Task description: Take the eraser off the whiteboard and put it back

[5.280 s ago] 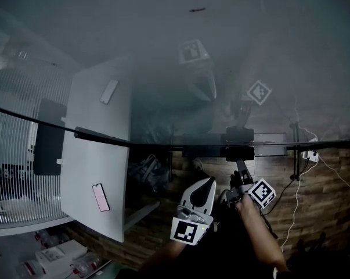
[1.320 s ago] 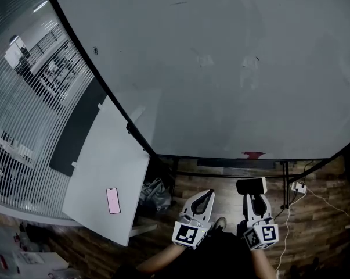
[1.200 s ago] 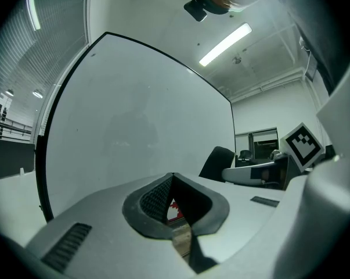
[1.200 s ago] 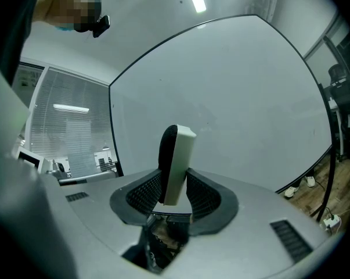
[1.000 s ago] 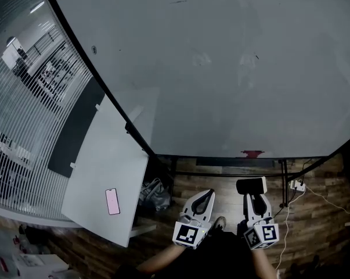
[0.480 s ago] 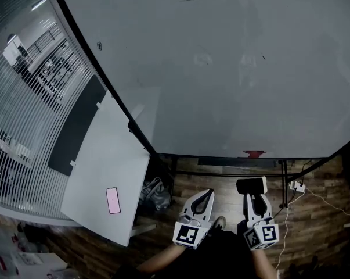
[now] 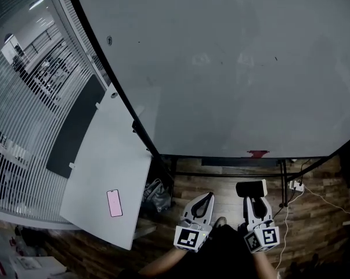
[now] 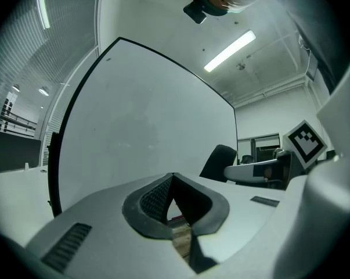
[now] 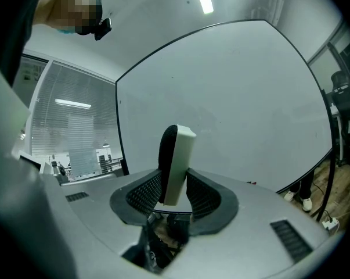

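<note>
The eraser [image 7: 251, 188], black felt on a white block, stands on edge between the jaws of my right gripper [image 7: 251, 196], which is shut on it. In the right gripper view the eraser [image 9: 177, 150] rises above the pads, with the whiteboard [image 9: 233, 92] beyond and apart from it. The whiteboard [image 7: 221, 68] fills the upper head view, its lower edge well ahead of both grippers. My left gripper [image 7: 204, 197] is beside the right one, shut and empty, its tips [image 8: 172, 178] meeting. The left gripper view also catches the right gripper [image 8: 262, 170] and the eraser [image 8: 218, 161].
A white table [image 7: 105, 167] stands at the left with a pink phone [image 7: 114, 203] on it and a bag [image 7: 156, 193] under its edge. A red item [image 7: 258, 153] lies at the board's lower edge. A power strip [image 7: 295, 185] with cables sits on the wooden floor at right.
Several seconds ago my right gripper was up at the board's lower edge on the eraser; now it is drawn back with the eraser held. Over the last second both grippers sit slightly lower in view.
</note>
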Motion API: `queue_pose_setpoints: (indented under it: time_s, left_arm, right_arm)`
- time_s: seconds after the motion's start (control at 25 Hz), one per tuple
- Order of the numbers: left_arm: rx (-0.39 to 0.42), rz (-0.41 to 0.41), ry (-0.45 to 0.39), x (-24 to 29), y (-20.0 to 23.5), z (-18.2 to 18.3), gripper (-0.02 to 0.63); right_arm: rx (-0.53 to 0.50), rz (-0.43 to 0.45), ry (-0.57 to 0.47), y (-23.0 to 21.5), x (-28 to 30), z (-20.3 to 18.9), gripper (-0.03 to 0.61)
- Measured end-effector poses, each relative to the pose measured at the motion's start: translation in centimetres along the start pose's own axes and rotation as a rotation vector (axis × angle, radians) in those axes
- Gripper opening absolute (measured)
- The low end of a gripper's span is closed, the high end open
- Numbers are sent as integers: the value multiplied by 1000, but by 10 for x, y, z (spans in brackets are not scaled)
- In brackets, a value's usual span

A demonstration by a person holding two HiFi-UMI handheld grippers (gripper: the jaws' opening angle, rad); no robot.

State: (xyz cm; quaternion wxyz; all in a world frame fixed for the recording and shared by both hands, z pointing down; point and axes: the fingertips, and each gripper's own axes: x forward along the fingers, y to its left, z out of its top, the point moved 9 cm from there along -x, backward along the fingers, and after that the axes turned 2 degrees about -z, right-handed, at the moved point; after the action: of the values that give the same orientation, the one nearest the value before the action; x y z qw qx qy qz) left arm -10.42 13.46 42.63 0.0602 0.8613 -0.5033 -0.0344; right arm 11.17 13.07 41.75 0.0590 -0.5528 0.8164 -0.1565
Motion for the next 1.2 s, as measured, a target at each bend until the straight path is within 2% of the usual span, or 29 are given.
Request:
queue_pose_setpoints:
  time_s: [0.08, 0.36, 0.64, 1.2]
  left_arm:
    - [15, -7, -3, -3, 4, 1, 6]
    - [-23, 6, -15, -14, 13, -2, 6]
    - [-17, 35, -12, -6, 29, -2, 6]
    - [-40, 70, 5, 42, 46, -16, 6]
  right_arm:
    - [-14, -10, 15, 6, 0, -6, 140]
    - [-1, -6, 49, 18, 4, -21, 140]
    - [100, 14, 24, 17, 30, -28, 139]
    - [172, -24, 100, -25, 87, -70, 140]
